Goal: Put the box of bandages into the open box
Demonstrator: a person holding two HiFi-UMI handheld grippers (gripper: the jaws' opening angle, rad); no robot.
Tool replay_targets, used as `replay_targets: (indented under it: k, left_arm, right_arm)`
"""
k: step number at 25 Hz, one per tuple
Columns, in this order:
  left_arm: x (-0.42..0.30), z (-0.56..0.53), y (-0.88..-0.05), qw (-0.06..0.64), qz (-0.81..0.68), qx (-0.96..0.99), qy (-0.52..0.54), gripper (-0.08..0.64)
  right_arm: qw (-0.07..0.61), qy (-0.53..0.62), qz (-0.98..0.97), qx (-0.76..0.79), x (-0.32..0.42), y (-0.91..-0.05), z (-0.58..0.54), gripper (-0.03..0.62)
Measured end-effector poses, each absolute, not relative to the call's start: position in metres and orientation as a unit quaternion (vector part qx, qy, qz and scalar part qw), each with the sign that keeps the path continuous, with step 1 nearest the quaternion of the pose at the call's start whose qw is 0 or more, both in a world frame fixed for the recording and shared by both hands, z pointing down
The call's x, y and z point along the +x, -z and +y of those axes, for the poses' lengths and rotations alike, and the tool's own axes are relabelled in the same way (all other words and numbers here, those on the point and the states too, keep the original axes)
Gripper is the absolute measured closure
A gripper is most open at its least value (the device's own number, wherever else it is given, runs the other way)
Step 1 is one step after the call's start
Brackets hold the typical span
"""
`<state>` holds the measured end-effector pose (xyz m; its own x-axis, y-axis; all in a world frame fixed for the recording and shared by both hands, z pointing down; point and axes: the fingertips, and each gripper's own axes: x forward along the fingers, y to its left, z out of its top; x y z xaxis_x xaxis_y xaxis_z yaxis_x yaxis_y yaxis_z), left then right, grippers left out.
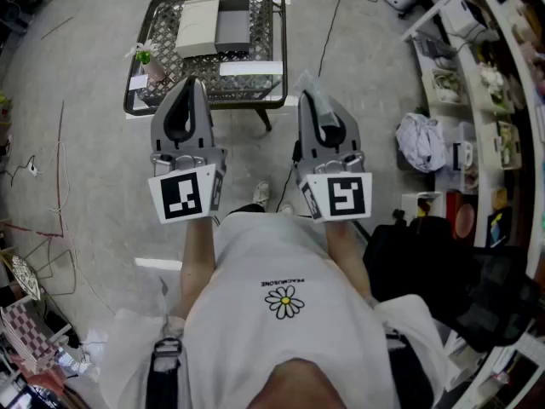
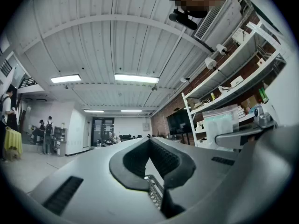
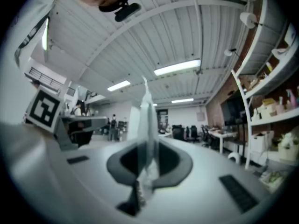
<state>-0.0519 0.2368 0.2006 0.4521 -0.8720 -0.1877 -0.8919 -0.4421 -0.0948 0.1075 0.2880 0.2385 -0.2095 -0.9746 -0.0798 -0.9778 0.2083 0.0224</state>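
On a low wire-mesh table (image 1: 272, 41) ahead of me, a flat white box (image 1: 197, 24) lies beside a dark grey box (image 1: 232, 25); which one holds bandages I cannot tell. My left gripper (image 1: 189, 83) is raised in front of the table's near edge, shut with nothing in it. In the left gripper view its jaws (image 2: 149, 141) meet and a bit of mesh shows through the gap. My right gripper (image 1: 308, 98) is raised beside it, shut on a thin piece of clear plastic wrap (image 1: 308, 82). That clear plastic wrap (image 3: 145, 111) stands up between the right gripper's (image 3: 147, 146) pads.
A small flower ornament (image 1: 145, 54) and white labels (image 1: 251, 68) sit at the table's near side. Shelving (image 1: 485, 100) full of goods lines the right, with a white bundle (image 1: 421, 141) and a black bag (image 1: 426, 245) on the floor. Cables (image 1: 60, 169) trail at left.
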Motion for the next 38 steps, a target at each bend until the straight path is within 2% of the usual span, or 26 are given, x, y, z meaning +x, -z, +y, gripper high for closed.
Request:
replay_targets:
  k: [5,12,19,28,38]
  left_arm:
    - [-0.052,0.233,-0.201,0.098,0.510,-0.852,-0.065,0.540]
    - [-0.055,0.217,-0.209,0.076,0.510,-0.853,-0.073,0.540]
    - [-0.065,0.197,-0.209,0.098,0.511,-0.852,-0.057,0.540]
    - [-0.079,0.178,-0.233,0.076,0.506,-0.858,-0.055,0.540]
    - [-0.080,0.143,-0.229,0.077,0.537,-0.837,-0.064,0.540]
  right_arm:
    - [0.020,-0.026,0.774,-0.633,0.109,-0.245,0.281,0.549]
    - [0.045,-0.017,0.776,-0.629,0.106,-0.239,0.272,0.549]
    - [0.032,-0.021,0.778,-0.628,0.093,-0.238,0.256,0.549]
    - [0.006,-0.004,0.771,-0.637,0.084,-0.258,0.247,0.549]
    - [0.017,-0.007,0.786,-0.618,0.098,-0.258,0.189,0.549]
